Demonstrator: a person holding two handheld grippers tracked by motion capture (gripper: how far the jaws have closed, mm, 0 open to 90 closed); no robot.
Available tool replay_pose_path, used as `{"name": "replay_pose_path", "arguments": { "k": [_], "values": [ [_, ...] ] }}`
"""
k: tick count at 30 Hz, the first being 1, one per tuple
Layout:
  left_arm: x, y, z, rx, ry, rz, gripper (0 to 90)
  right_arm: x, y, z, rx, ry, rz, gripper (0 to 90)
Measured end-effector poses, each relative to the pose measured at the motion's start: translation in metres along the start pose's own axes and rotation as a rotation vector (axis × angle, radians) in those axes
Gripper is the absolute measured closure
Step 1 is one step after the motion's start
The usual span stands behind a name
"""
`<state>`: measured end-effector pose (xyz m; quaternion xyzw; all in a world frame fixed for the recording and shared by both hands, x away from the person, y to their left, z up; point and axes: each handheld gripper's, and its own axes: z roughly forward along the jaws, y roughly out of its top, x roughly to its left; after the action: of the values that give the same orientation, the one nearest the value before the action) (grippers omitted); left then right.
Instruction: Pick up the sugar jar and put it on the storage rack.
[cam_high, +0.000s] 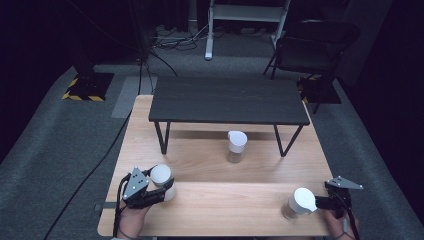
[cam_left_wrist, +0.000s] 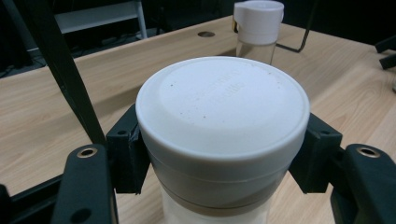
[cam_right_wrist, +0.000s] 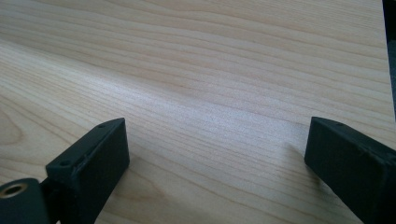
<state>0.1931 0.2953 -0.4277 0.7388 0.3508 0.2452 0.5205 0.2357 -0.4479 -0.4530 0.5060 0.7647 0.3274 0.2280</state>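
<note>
My left gripper (cam_high: 161, 190) (cam_left_wrist: 219, 154) is shut on a jar with a white lid (cam_high: 162, 180) (cam_left_wrist: 223, 112), its black pads pressing on the sides just below the lid, at the wooden table's front left. A second white-lidded jar (cam_high: 300, 202) stands at the front right, just left of my right gripper (cam_high: 322, 202). In the right gripper view, that gripper (cam_right_wrist: 215, 154) stands open with bare wood between its jaws. A third jar with a white lid and clear body (cam_high: 236, 146) (cam_left_wrist: 258, 28) stands mid-table.
A low black bench (cam_high: 227, 100) stands on the far half of the wooden table (cam_high: 220, 210); one thin leg (cam_left_wrist: 60, 70) rises close at the left in the left gripper view. A black chair (cam_high: 315, 42) and cables sit on the grey floor beyond.
</note>
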Motion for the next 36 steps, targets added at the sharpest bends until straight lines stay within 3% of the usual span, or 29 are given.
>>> {"name": "replay_pose_path", "arguments": {
  "k": [11,17,27,36],
  "values": [
    [0.0,0.039,0.011,0.007,-0.009,0.049,33.7,-0.001,-0.001,0.0,0.0,0.007,-0.007,6.2],
    [0.004,0.065,0.019,0.0,-0.041,0.063,33.7,-0.001,-0.001,0.0,-0.001,0.007,-0.007,6.2],
    [0.009,0.103,0.028,-0.018,-0.065,0.07,33.7,-0.001,-0.001,0.0,-0.001,0.008,-0.008,6.2],
    [0.009,0.127,0.04,-0.038,-0.079,0.049,33.7,-0.002,0.0,0.0,0.0,0.011,-0.011,5.8]
  ]
}}
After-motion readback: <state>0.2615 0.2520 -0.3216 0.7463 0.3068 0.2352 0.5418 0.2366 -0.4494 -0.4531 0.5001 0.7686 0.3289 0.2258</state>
